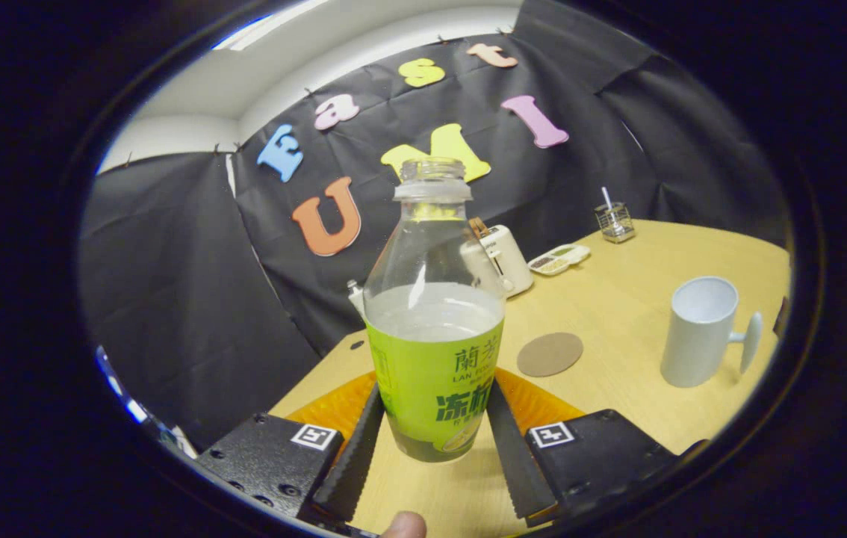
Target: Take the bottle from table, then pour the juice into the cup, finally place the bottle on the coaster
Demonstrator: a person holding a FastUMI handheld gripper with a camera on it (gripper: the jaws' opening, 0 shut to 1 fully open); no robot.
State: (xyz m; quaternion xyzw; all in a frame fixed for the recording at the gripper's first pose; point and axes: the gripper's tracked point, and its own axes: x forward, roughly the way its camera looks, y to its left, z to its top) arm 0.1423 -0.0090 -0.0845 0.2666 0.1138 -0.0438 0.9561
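Hand-held gripper (pixel 435 441) closed on the bottle (pixel 432 314), both fingers (pixel 352 456) pressed against the labelled lower body. Bottle upright, cap off, neck open, held with its base apparently just above the table (pixel 618 299) (contact with the surface not certain). Clear liquid inside, level roughly at the label's upper edge; upper half empty. Coaster (pixel 550 354) round, brown, flat on the table, beyond the fingers and to the right of the bottle, bare. Cup (pixel 700 329) white, upright, handle to the right, standing further right, well apart from the coaster; contents not discernible. Toaster (pixel 502 258) behind the bottle, near the wall. Small divided tray (pixel 559 259) beside it. Glass jar (pixel 614 222) with a stick at the far end.
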